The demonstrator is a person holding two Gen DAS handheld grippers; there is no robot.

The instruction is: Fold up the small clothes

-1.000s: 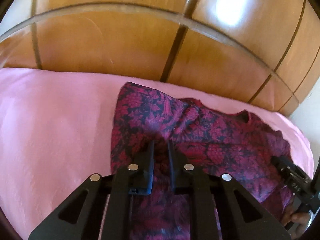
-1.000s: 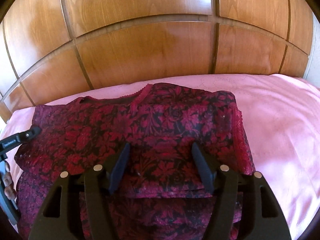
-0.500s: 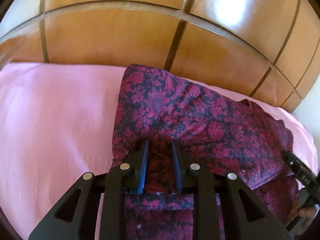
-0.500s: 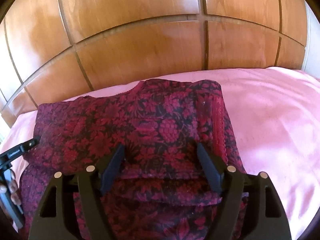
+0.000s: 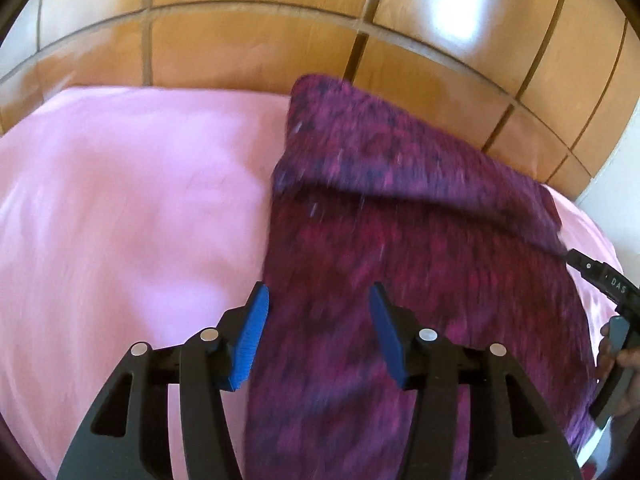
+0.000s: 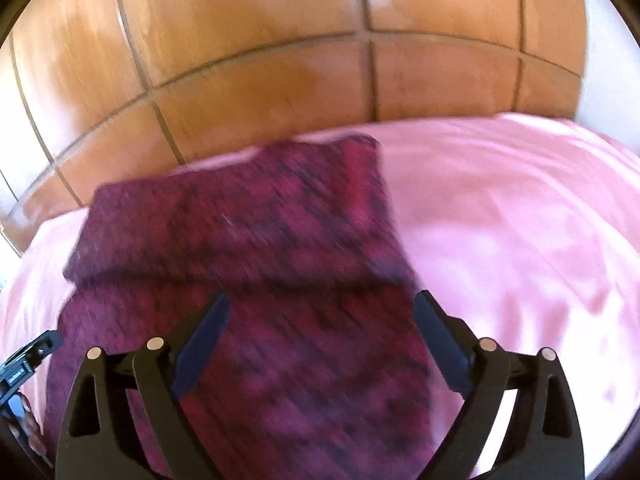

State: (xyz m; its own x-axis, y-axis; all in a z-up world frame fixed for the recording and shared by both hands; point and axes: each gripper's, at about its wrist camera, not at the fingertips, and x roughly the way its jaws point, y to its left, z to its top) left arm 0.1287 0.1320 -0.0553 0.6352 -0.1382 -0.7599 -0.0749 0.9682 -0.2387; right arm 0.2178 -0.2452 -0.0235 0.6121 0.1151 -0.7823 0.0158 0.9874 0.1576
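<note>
Both tools angle down over the folded garment (image 5: 420, 248) on the pink bed (image 5: 132, 208): left tool (image 5: 316, 336) and right tool (image 6: 320, 344) opening, pads off the cloth.

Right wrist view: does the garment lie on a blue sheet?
No, the dark red garment lies on a pink sheet.
</note>
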